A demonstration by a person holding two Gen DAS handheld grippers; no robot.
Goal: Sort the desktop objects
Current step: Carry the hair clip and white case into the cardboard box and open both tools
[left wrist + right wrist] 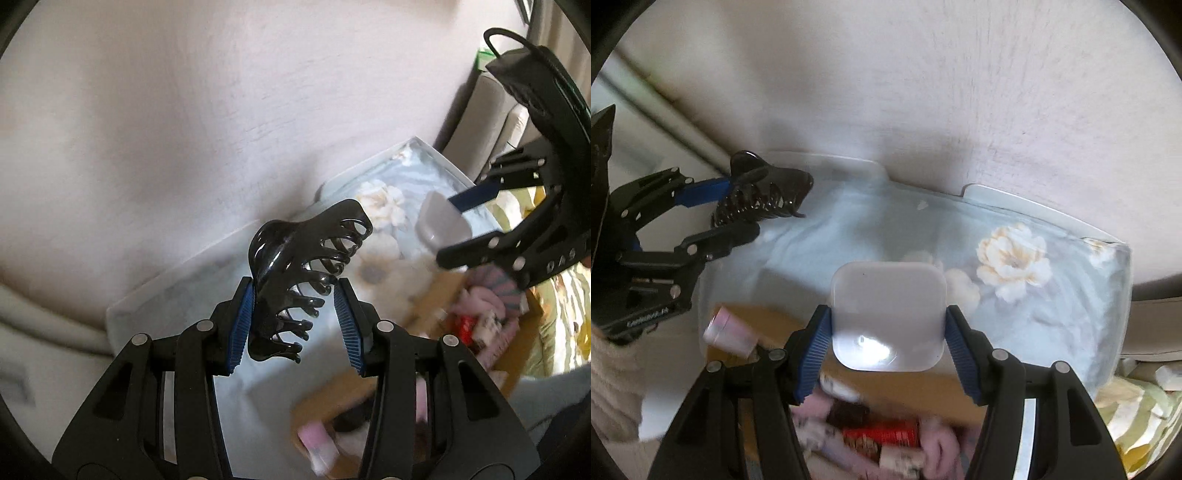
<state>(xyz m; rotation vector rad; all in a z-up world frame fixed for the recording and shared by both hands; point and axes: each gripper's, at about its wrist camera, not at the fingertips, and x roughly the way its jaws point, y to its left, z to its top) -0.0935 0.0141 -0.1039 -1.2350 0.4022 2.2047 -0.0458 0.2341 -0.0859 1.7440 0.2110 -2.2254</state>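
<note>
two grippers hang over a clear bin [1027,201] lined with flowered blue cloth, against a pale wall. left gripper [295,314] has its jaws narrowed on a black hair claw [295,280], lifted above the bin's near edge. right gripper [886,332] has its jaws clamped on a white square case [886,314]. a cardboard box [908,387] of pink and red clutter sits below. best carried level and let go low over the bin, grips firm until then.

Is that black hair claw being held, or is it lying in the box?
Held. The left gripper has the hair claw between its blue pads, raised above the flowered box.
</note>
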